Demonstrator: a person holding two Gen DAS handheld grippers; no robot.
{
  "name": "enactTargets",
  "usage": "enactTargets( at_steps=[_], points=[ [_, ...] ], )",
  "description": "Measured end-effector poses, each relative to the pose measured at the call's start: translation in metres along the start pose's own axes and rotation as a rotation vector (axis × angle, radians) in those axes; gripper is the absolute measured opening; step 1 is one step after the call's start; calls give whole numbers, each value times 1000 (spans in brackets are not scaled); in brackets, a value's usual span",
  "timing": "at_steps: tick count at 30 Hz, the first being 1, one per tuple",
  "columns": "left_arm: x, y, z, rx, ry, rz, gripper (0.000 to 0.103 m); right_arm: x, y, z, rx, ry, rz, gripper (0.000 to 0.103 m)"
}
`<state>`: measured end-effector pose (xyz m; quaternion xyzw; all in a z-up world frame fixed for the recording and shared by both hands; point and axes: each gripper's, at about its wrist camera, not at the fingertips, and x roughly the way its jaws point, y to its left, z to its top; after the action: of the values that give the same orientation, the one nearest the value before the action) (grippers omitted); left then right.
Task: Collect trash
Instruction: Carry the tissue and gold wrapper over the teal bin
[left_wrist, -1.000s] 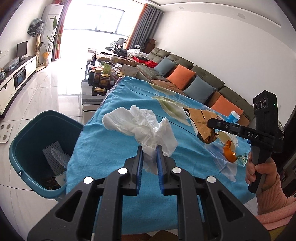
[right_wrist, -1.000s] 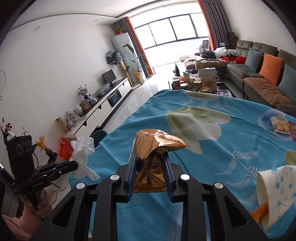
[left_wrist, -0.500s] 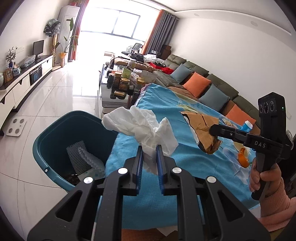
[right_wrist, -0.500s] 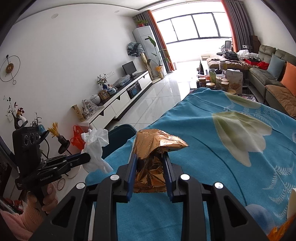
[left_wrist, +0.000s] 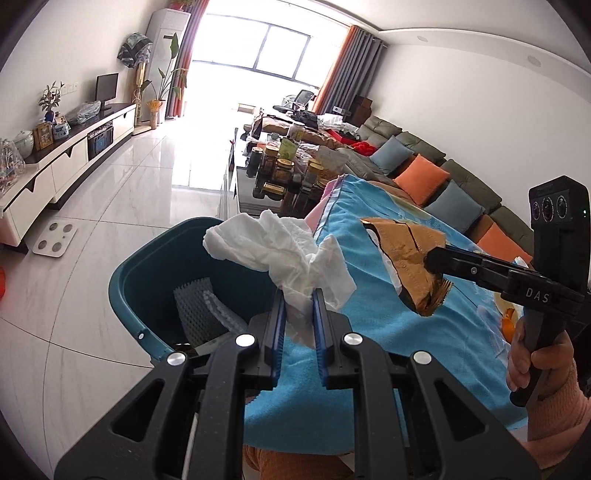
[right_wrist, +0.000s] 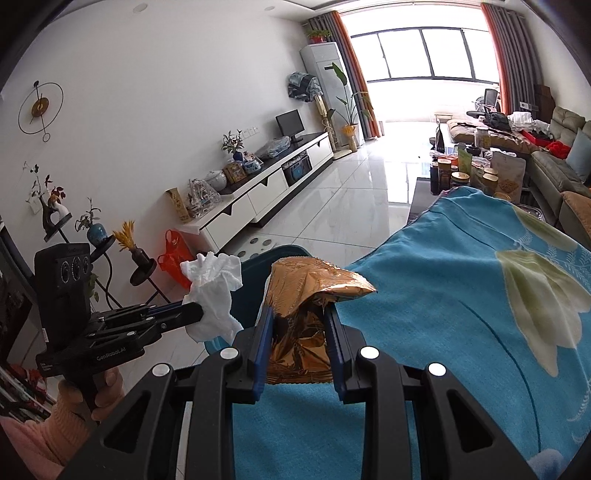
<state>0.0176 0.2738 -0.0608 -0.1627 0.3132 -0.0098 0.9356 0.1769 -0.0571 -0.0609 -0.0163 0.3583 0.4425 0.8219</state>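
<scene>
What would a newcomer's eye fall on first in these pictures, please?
Most likely the two loads: the left hand-held gripper is shut on a crumpled white tissue, and the right hand-held gripper is shut on a gold wrapper. Both are held near the edge of the blue tablecloth, with the teal bin on the floor just beyond, already holding some trash.

Two tools (left_wrist: 298, 295) (right_wrist: 298, 314), one white tissue (left_wrist: 280, 251), one gold wrapper (right_wrist: 314, 291) (crumpled), one teal bin (left_wrist: 147, 273).

right gripper (right_wrist: 298, 314) clamping gold wrapper (right_wrist: 310, 295) (crumpled), blue tablecloth (right_wrist: 461, 295)
</scene>
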Motion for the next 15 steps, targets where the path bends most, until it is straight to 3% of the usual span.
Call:
enactTargets(
  at_steps=[15],
  points=[
    [3, 20, 2, -33, 3, 67, 15, 35, 22, 11, -47, 39, 31, 26]
  ],
)
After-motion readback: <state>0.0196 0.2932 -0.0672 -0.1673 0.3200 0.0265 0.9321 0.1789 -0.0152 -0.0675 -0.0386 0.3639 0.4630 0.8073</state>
